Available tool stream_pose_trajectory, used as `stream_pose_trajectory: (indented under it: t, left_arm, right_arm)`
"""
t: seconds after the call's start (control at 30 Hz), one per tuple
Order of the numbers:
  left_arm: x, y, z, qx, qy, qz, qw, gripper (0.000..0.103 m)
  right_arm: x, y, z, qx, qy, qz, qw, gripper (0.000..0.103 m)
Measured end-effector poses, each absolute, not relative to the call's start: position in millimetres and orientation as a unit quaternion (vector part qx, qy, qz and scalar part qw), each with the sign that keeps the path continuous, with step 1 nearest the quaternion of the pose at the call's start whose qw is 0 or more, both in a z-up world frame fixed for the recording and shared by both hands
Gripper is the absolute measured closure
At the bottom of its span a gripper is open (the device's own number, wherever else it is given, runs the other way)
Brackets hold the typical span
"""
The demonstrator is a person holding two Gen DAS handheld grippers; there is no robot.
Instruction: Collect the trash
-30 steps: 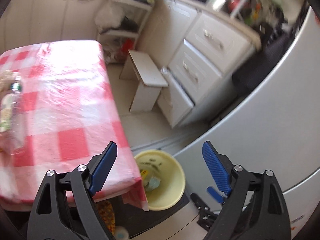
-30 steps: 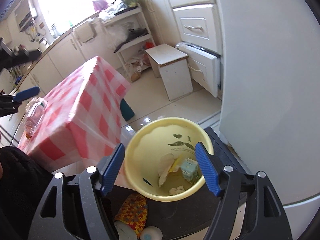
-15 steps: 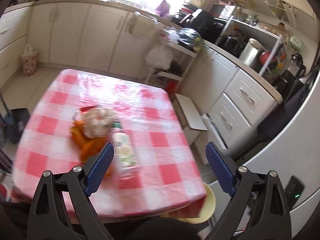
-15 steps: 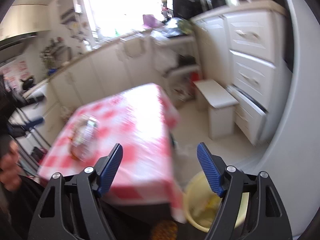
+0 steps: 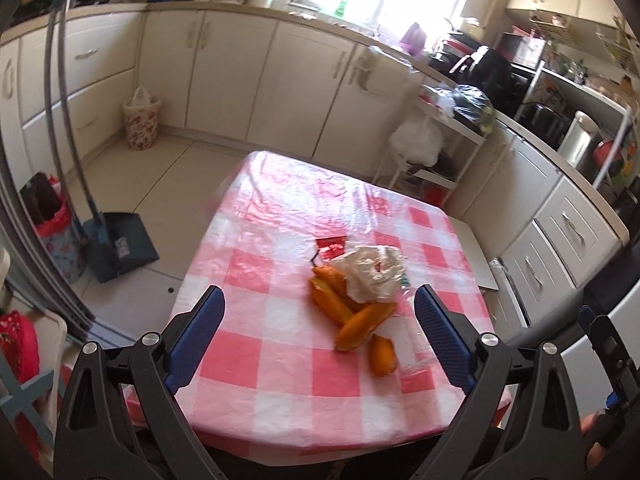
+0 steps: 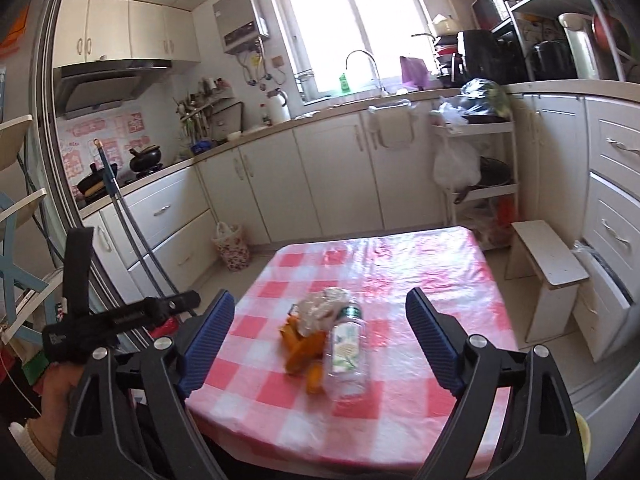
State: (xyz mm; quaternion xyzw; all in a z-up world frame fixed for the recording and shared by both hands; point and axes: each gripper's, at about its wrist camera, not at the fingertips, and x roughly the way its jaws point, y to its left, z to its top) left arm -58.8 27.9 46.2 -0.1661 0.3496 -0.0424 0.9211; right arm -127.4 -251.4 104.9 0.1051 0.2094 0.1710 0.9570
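With the left gripper (image 5: 320, 334) and right gripper (image 6: 318, 334) both just spread wide and empty, the trash pile (image 5: 360, 300) near the table's (image 5: 280, 392) near edge risks the bottle (image 6: 346, 354) rolling off if nudged.

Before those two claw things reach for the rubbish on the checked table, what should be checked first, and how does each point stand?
1. Left gripper open, nothing between its jaws: ok; they have just been opening.
2. Right gripper open and empty: ok; also just opening.
3. Trash in view: ok. Plastic bottle, crumpled bag and orange peels lie together on the table.
4. Bottle lying on its side, free to grab: ok.
5. Bag resting on the peels, so lifting it may shift them: not ok.
6. Yellow bin near: only a sliver shows; cannot tell.
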Motion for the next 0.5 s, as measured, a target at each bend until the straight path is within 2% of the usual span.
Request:
stream_pose_trajectory:
  t: [0.5]
  left_arm:
    - [-51,42,25,-0.183,0.375,-0.041,0.908,0.010]
  right_arm:
    - [-109,-214,79,0.100,0.228,0.160,0.955,0.011]
